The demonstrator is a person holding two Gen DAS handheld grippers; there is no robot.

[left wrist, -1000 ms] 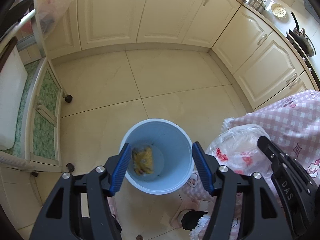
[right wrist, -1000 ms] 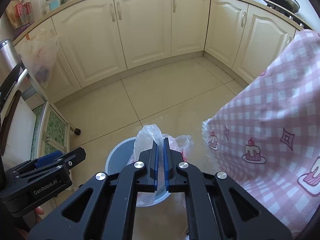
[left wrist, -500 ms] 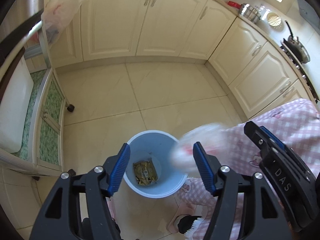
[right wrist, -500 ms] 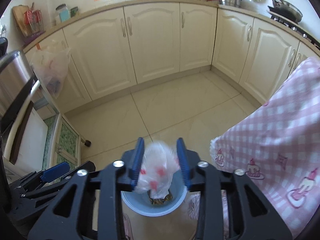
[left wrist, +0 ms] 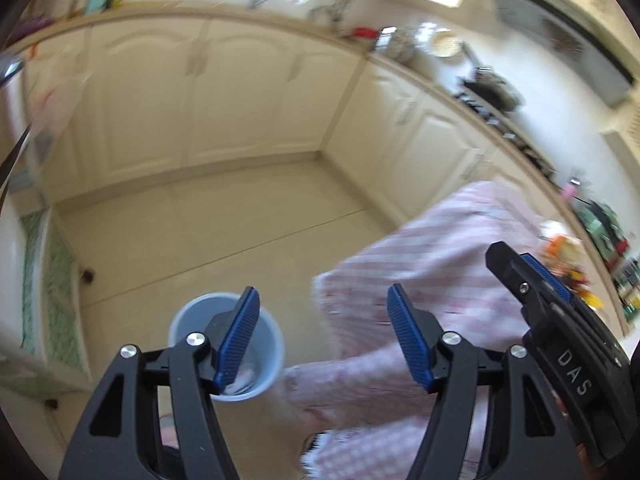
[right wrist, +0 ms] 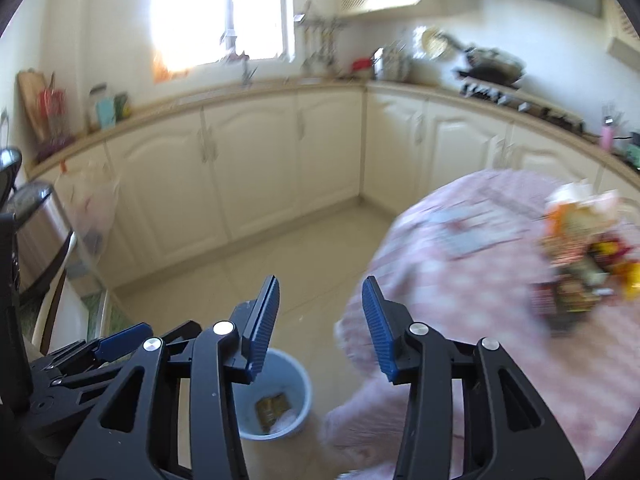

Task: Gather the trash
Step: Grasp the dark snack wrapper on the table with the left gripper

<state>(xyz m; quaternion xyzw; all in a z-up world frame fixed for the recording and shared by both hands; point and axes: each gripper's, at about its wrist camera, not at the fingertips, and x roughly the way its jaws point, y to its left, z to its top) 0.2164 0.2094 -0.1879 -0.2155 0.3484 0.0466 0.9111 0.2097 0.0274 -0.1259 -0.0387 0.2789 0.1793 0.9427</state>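
Note:
A light blue trash bin (right wrist: 298, 384) stands on the floor beside the table; a yellow wrapper (right wrist: 272, 406) and a white plastic bag (right wrist: 286, 422) lie inside it. The bin also shows in the left wrist view (left wrist: 264, 340), partly behind my left finger. My left gripper (left wrist: 322, 336) is open and empty, raised above the bin and table edge. My right gripper (right wrist: 320, 324) is open and empty, also raised. A heap of colourful wrappers (right wrist: 580, 256) lies on the pink checked tablecloth (right wrist: 460, 280), to the right of both grippers; it shows blurred in the left wrist view (left wrist: 568, 256).
Cream kitchen cabinets (right wrist: 260, 176) run along the back and right, with a countertop of utensils and a stove (right wrist: 488, 68). A steel bin (right wrist: 36, 232) and a rack with a hanging plastic bag (right wrist: 96, 208) stand at the left. Tiled floor (left wrist: 200, 232) lies between.
The right gripper opened and let the plastic bag fall into the bin. Both grippers then lifted and tilted up toward the table; the views are motion-blurred.

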